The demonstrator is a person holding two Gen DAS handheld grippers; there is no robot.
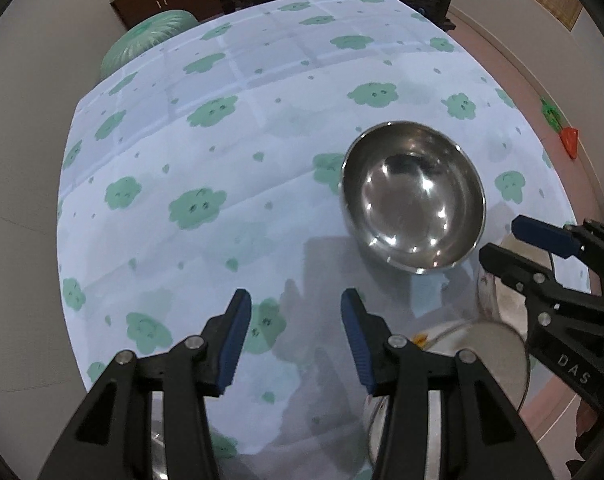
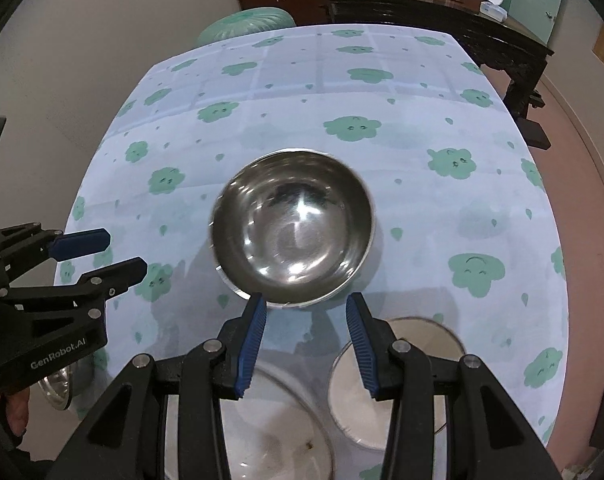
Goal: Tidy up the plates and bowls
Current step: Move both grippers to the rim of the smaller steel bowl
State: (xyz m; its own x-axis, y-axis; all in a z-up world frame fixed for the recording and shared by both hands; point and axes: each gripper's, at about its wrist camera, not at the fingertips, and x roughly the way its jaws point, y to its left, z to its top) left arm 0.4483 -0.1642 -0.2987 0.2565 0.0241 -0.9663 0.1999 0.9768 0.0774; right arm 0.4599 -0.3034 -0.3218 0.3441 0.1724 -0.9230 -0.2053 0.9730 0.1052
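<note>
A shiny steel bowl (image 2: 294, 228) stands upright and empty on the cloud-print tablecloth (image 2: 421, 92); in the left wrist view the bowl (image 1: 413, 200) is ahead and to the right. My right gripper (image 2: 305, 300) is open, its blue pads just short of the bowl's near rim, with nothing between them. Below it lie a steel-rimmed plate (image 2: 405, 388) and a larger plate (image 2: 278, 420). My left gripper (image 1: 296, 294) is open over bare cloth, left of the bowl. Each gripper shows in the other's view: the left gripper (image 2: 124, 252) and the right gripper (image 1: 501, 240).
A small steel dish (image 2: 58, 392) sits at the table's near left edge under the left hand. Beyond the far edge are a green cushion (image 2: 248, 24) and dark wooden furniture (image 2: 441, 12). The floor drops away on the table's right side.
</note>
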